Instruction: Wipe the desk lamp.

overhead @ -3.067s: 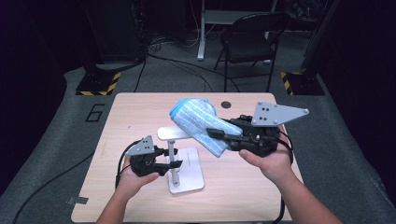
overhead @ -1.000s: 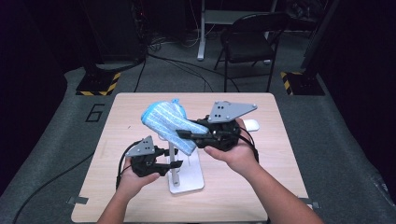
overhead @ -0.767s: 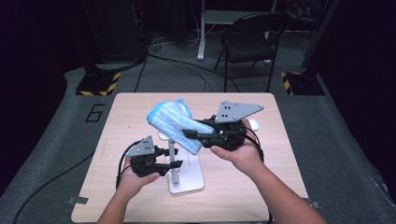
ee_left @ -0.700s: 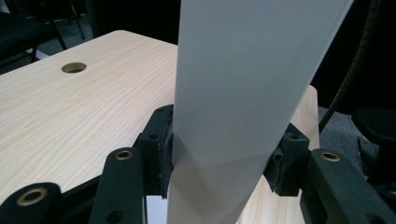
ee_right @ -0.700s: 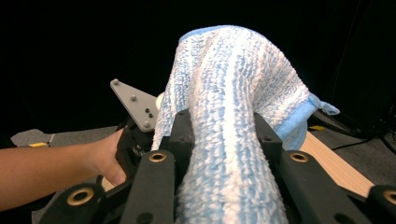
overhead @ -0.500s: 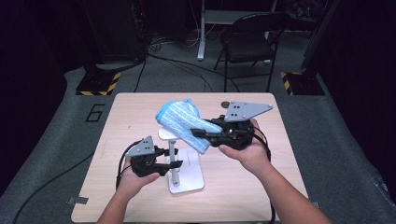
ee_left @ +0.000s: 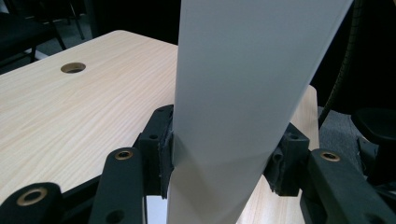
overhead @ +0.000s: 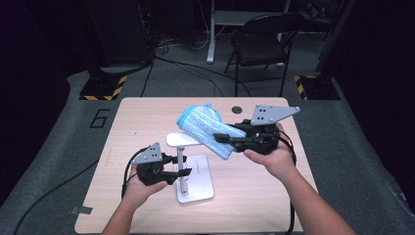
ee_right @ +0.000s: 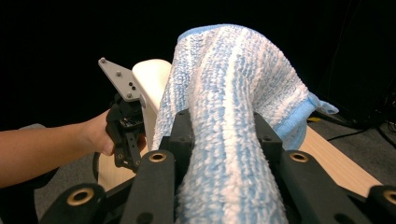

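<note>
Pale wood of the table (overhead: 147, 122) is crossed, at the left, by a forearm that brings in the left gripper (overhead: 180, 172). Its jaws are closed partway on the post of a white stand (overhead: 182, 164), and in the left gripper view the pads are seen pressed against both sides of that white post (ee_left: 233, 93). The stand's flat base rests on the table, and its oval top plate is carried just above the gripper (a little shelf, by the look of it).

Further right, a blue-and-white striped sock (overhead: 205, 128) is held up over the stand's top plate, toe end toward the far left. The right gripper (overhead: 219, 139) is clamped tightly on the sock's near end, and in the right gripper view the fuzzy fabric (ee_right: 229, 116) is seen squeezed between the two black jaws, with the white plate just behind it.

The step in hand is judged to be the fitting of the sock over the stand. The open cuff would next need to be lined up with the plate's edge and drawn down, while the post is kept steady.
</note>
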A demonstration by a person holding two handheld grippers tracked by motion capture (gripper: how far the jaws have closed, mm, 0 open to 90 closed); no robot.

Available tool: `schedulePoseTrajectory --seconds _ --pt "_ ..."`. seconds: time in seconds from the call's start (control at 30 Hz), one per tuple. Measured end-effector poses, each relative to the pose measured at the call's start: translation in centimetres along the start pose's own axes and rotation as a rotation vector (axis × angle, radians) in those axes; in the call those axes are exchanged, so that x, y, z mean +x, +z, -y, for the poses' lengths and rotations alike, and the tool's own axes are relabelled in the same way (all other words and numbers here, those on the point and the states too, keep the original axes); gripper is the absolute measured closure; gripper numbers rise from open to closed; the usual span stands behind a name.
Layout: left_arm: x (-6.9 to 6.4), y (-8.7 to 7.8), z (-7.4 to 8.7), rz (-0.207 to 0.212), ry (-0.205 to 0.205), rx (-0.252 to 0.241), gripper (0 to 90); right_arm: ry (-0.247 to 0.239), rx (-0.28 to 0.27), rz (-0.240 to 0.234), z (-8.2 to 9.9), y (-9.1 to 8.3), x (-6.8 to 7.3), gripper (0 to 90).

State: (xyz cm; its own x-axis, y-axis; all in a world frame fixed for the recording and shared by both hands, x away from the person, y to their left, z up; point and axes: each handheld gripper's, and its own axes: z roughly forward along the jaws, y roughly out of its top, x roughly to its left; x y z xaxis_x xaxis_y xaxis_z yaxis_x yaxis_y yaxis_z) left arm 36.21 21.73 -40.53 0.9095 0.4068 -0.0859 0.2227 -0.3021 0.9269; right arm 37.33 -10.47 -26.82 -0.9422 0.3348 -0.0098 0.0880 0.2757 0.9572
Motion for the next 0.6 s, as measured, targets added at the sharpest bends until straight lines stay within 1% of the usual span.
schedulePoseTrajectory --seconds 0.03,0.1,0.13,0.23,0.27,0.33,0.4,0.43,0.53,0.6 --pt "0.0 0.0 0.0 0.001 -0.004 -0.001 50.5 0.004 -0.003 -0.003 0.2 -0.3 -0.3 67.7" --pt "0.0 0.0 0.0 0.004 -0.003 0.004 50.5 0.007 -0.004 -0.004 0.3 -0.4 -0.5 67.7" --pt "0.0 0.0 0.0 0.004 -0.003 0.004 50.5 0.011 -0.011 -0.004 0.5 -0.6 -0.6 67.7" --pt "0.0 0.0 0.0 0.004 -0.004 0.004 50.5 0.024 -0.010 -0.004 0.9 -1.2 -1.2 67.7" --pt "0.0 0.0 0.0 0.004 -0.004 0.004 50.5 0.019 -0.014 -0.006 1.0 -1.3 -1.4 67.7" --pt "0.0 0.0 -0.1 0.004 0.002 0.005 50.5 0.027 -0.011 -0.002 1.2 -1.7 -1.6 67.7" --pt "0.0 0.0 -0.1 0.009 -0.005 0.005 50.5 0.026 -0.010 -0.001 1.3 -1.9 -1.7 67.7" --pt "0.0 0.0 -0.1 0.008 -0.005 0.004 50.5 0.022 -0.007 0.002 1.5 -2.3 -1.9 67.7" --pt "0.0 0.0 -0.1 0.008 -0.004 0.005 50.5 0.017 -0.007 0.003 1.8 -2.8 -2.3 67.7" --pt "0.0 0.0 -0.1 0.007 -0.004 0.005 50.6 0.020 -0.011 0.002 2.1 -3.2 -2.5 67.7"
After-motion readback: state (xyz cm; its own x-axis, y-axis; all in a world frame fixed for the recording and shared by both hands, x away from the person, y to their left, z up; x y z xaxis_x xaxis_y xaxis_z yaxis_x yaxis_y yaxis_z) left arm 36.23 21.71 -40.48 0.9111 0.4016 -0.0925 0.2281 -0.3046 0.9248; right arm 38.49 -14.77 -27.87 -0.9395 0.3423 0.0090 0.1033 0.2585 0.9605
